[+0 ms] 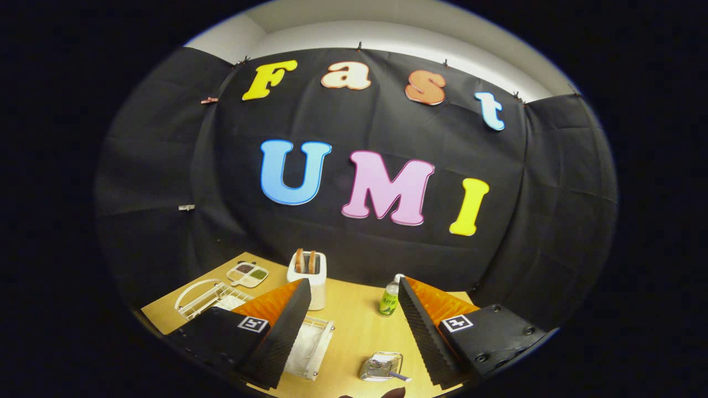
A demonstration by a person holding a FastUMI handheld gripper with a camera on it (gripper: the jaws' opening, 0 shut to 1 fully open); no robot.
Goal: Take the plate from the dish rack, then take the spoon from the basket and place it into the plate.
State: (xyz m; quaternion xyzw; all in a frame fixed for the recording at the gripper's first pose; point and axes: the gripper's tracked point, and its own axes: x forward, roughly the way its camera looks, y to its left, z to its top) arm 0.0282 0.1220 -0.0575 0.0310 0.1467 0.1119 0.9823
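My gripper (354,282) is held above the wooden table (354,320), open, with nothing between its fingers. A small wire basket (380,366) lies on the table low between the fingers, close to the right one, and the spoon (394,374) rests in it with its handle sticking out to the right. A white wire dish rack (314,342) sits just right of the left finger, which partly hides it. Something white lies in this rack; I cannot tell whether it is the plate.
A white toaster (308,279) with two bread slices stands beyond the left fingertip. A green bottle (389,298) stands just left of the right finger. At the far left are another white wire rack (202,298) and a divided seasoning tray (248,274).
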